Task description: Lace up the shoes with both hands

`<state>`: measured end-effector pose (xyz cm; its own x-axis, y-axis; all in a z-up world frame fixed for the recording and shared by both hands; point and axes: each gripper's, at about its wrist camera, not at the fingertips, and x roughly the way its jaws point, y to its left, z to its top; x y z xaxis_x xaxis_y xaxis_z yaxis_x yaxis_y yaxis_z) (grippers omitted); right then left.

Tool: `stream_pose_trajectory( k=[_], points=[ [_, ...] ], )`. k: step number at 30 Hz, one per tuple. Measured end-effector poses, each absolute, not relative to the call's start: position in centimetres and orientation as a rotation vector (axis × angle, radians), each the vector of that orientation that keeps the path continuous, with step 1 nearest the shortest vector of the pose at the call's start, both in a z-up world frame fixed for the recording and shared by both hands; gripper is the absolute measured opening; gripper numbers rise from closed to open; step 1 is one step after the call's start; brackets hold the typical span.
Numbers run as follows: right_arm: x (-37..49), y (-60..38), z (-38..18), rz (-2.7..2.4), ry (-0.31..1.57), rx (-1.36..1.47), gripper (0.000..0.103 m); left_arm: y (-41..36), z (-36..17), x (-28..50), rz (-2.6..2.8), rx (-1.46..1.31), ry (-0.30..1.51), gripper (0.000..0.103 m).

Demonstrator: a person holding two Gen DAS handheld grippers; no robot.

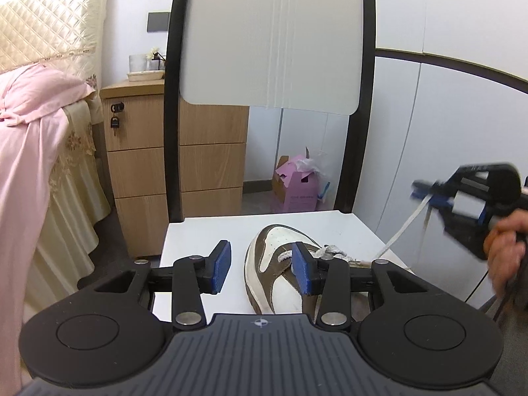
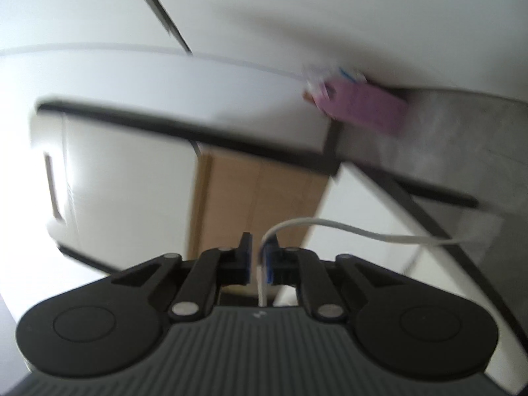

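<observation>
The shoe (image 1: pixel 280 270), brown and white, lies on the white seat of a chair (image 1: pixel 198 231), its toe pointing away toward the chair back. The left gripper (image 1: pixel 260 265) hangs just over the seat at the shoe's near end with its jaws apart: the left pad (image 1: pixel 220 265) stands over bare seat to the left of the shoe, and the right pad (image 1: pixel 302 269) sits in front of the shoe's upper near the laces. Whether that pad touches the shoe cannot be told; nothing is pinched between the two pads. A bunch of white lace (image 1: pixel 330 250) shows at the shoe's tongue just beyond the right pad. From there one strand (image 1: pixel 404 227) runs up and to the right, off the seat's edge, to the right gripper (image 1: pixel 419 191), which a hand (image 1: pixel 505 250) holds well to the right of the shoe and higher than it. In the right wrist view, which is blurred, that gripper (image 2: pixel 259 260) has its jaws nearly together, clamped on the strand (image 2: pixel 363 231): the lace passes between the blue pads, loops out past the tips and trails away to the right. A pink box (image 1: pixel 297 188) stands on the floor behind the chair.
</observation>
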<state>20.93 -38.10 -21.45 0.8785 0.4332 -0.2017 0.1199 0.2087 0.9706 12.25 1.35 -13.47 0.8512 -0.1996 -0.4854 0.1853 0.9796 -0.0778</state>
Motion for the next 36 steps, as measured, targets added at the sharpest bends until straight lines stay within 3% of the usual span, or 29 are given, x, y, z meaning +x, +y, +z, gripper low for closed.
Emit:
stream_pose_trajectory(
  k=[11,20,26,36],
  points=[
    [24.1,-43.9,-11.4,0.216,0.369,1.175,0.003,0.0,-13.5,12.4,-0.247,-0.008,0.507,0.045],
    [25.2,-41.4,-3.5,0.298,0.357,0.853,0.003,0.1,-13.3,12.4,-0.281,-0.025,0.493,0.045],
    [22.7,-33.5,-2.8,0.447,0.49,0.589,0.003,-0.1,-12.4,10.9,-0.392,-0.038,0.389,0.045],
    [17.5,-24.0,-5.7,0.665,0.684,0.457,0.003,-1.7,-11.8,8.2,-0.564,-0.038,0.255,0.043]
  ],
)
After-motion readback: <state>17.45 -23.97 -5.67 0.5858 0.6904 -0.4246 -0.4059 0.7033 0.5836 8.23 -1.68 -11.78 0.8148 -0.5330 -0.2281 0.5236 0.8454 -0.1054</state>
